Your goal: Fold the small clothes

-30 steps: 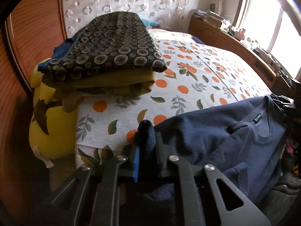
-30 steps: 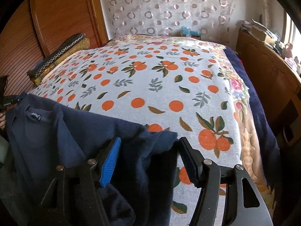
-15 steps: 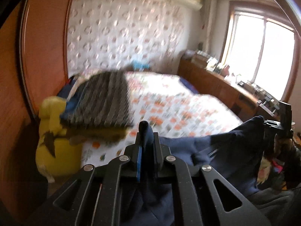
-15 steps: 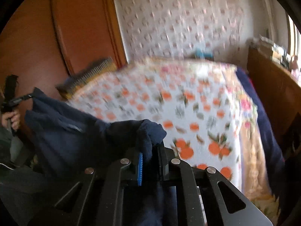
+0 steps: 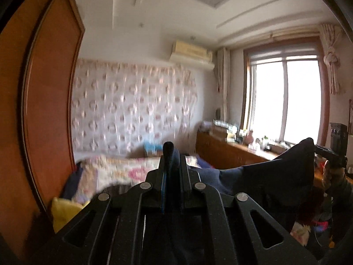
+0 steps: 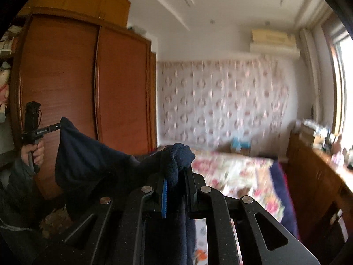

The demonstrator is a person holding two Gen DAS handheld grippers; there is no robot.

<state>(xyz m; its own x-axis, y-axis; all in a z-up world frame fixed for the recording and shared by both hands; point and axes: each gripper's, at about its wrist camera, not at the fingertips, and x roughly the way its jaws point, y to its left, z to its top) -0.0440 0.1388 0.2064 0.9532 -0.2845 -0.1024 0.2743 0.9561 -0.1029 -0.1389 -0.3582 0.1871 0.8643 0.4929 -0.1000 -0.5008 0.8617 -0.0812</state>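
Note:
A navy blue sweater (image 5: 275, 176) hangs stretched in the air between my two grippers, above the near end of the bed. My left gripper (image 5: 172, 165) is shut on one edge of it, with a fold of cloth poking up between the jaws. My right gripper (image 6: 176, 172) is shut on the other edge, where a bunched corner (image 6: 178, 154) sticks out. Each gripper also shows in the other view, the right one (image 5: 326, 152) at far right, the left one (image 6: 50, 128) at far left, held by a hand.
The bed with its flowered cover (image 6: 238, 172) lies ahead and below. A wooden wardrobe (image 6: 88, 92) stands on the left. A wooden cabinet (image 5: 231, 154) with small items runs under the window (image 5: 286, 101) on the right. A yellow cushion (image 5: 64, 209) lies low left.
Both grippers have risen and tilted up, lifting the sweater off the bed. The right gripper, open around the sweater edge one second ago, has shut on it.

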